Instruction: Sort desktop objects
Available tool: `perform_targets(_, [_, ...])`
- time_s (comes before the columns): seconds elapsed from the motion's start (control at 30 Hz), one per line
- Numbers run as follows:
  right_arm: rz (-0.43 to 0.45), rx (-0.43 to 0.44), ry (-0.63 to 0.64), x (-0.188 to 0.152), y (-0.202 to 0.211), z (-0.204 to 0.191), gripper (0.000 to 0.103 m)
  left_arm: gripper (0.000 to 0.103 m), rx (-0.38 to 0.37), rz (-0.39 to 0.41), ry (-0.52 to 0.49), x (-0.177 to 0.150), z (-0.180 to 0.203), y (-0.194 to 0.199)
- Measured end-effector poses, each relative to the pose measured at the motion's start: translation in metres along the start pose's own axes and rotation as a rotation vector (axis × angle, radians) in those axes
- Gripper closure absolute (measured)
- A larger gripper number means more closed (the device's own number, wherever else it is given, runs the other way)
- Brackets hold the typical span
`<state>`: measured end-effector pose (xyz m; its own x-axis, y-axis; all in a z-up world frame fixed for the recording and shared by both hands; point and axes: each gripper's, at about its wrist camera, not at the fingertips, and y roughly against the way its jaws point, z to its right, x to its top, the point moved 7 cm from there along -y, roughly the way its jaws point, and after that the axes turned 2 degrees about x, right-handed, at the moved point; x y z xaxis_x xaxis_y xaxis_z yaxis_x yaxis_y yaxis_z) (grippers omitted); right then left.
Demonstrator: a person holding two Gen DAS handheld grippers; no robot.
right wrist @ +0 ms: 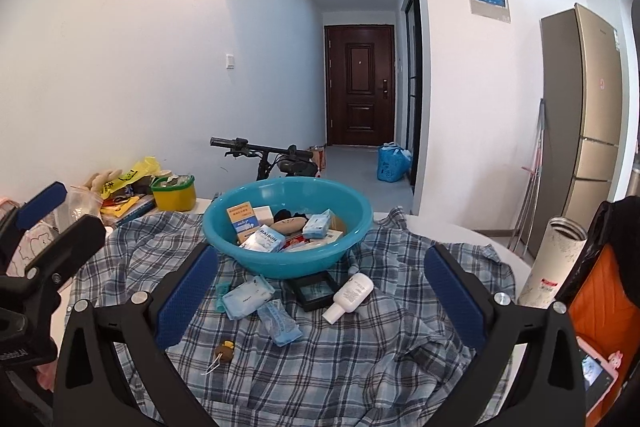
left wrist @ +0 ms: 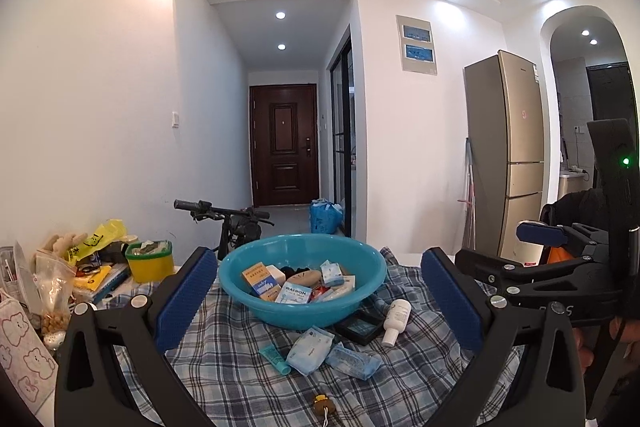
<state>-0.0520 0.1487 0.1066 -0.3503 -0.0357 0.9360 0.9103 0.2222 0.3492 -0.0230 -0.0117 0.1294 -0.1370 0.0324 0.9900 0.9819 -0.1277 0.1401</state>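
A teal basin (left wrist: 304,311) (right wrist: 288,263) stands on a plaid cloth (left wrist: 248,383) (right wrist: 352,359) and holds several small boxes and packets. In front of it lie a white bottle (left wrist: 396,319) (right wrist: 350,293), a black case (left wrist: 360,327) (right wrist: 314,289), tissue packets (left wrist: 310,349) (right wrist: 246,297), a small teal tube (left wrist: 274,358) and a brown keychain (left wrist: 322,405) (right wrist: 223,351). My left gripper (left wrist: 320,299) is open and empty, level with the basin. My right gripper (right wrist: 320,291) is open and empty above the loose items.
A yellow tub (left wrist: 150,261) (right wrist: 174,193) and a pile of bags and books (left wrist: 92,267) sit at the left. A white flask (right wrist: 554,263) stands at the right table edge. A scooter handlebar (left wrist: 222,211) is behind the table.
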Motion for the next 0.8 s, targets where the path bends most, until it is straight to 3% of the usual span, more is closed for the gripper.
perform_targets(0.13, [0.012,0.060,-0.045,-0.019,-0.004,0.003,0.000,0.000,-0.017,-0.024,-0.003,-0.021,0.004,-0.010])
perform_targets(0.33, [0.040,0.036,-0.047,-0.040,-0.012,0.013,0.000,0.000,-0.008,-0.087,-0.001,-0.052,0.007,-0.030])
perform_targets(0.53, [0.041,0.014,-0.030,-0.063,-0.019,0.019,0.000,0.000,-0.007,-0.086,0.049,-0.076,0.005,-0.038])
perform_targets(0.67, [0.073,-0.057,0.017,-0.080,-0.033,0.023,0.000,0.000,-0.028,-0.092,0.048,-0.089,0.010,-0.046])
perform_targets(0.8, [0.047,-0.006,-0.034,-0.095,-0.047,0.025,0.000,0.000,-0.012,-0.080,0.030,-0.099,0.011,-0.053])
